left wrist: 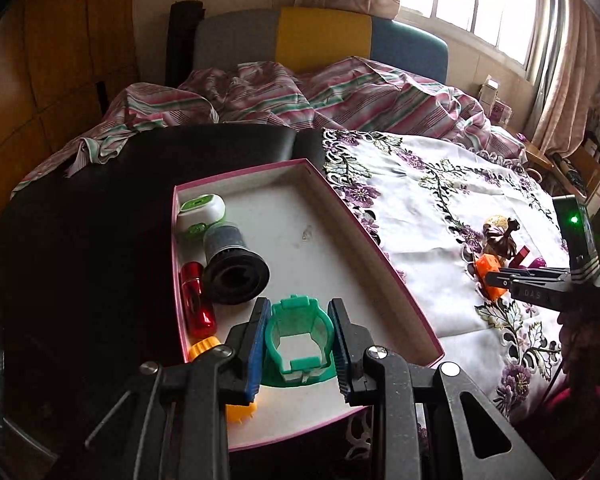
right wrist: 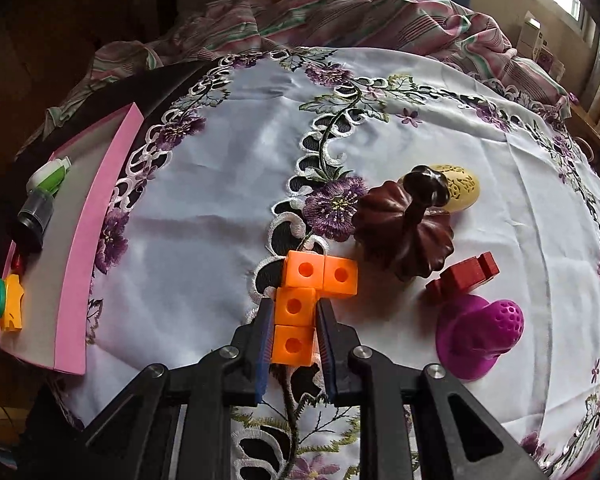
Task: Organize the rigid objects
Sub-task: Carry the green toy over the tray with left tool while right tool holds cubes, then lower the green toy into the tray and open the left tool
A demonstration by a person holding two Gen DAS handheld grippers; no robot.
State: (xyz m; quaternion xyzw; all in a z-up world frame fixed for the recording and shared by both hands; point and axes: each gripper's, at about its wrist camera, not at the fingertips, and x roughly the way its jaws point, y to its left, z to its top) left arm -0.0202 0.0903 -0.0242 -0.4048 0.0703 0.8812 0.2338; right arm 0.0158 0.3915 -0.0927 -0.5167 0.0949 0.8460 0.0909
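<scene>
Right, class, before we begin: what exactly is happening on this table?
A person with a gripper in each hand is sorting small objects into a pink-rimmed tray. The left gripper holds a green plastic ring piece over the tray. The right gripper is shut on an orange block piece on the embroidered cloth, where a few other items wait.

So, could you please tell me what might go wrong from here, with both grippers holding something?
The right gripper pinches only the stem of the orange block piece, so its crossbar could swing or snag the brown ornament. The left gripper holds the green ring over the box, close to the black cylinder, and could knock it.
</scene>
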